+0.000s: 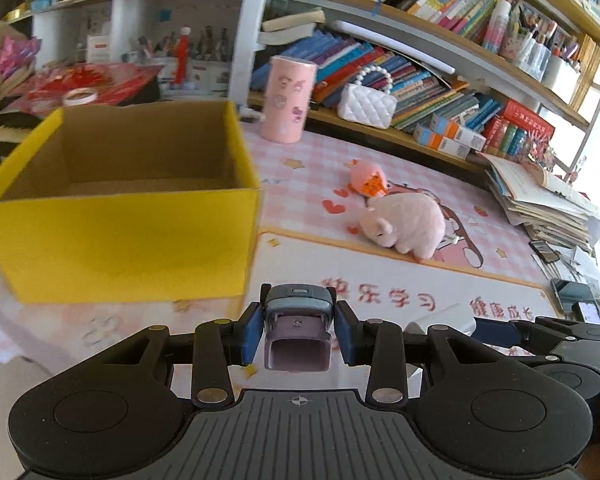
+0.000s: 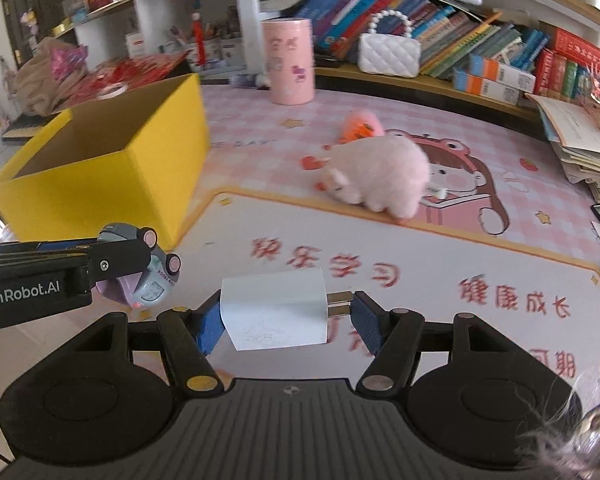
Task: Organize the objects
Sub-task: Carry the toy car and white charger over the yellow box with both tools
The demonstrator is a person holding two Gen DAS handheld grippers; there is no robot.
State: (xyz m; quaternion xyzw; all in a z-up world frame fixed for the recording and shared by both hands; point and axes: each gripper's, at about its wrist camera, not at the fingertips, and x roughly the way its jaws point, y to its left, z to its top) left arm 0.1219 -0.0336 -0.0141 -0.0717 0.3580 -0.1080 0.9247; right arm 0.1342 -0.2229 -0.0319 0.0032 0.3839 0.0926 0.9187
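My left gripper is shut on a small grey and purple mouse-shaped toy truck, held just in front of the open yellow box; the toy also shows in the right wrist view. My right gripper is shut on a white plug charger, gripped end to end with its prongs against the right finger, low over the mat. The yellow box stands to the left, and its visible inside looks bare. A pink plush pig and a small pink and orange toy lie on the mat.
A pink cylinder tin stands behind the box. A white quilted purse sits on the low bookshelf. Stacked books and papers and phones crowd the right edge. Clutter fills the far left.
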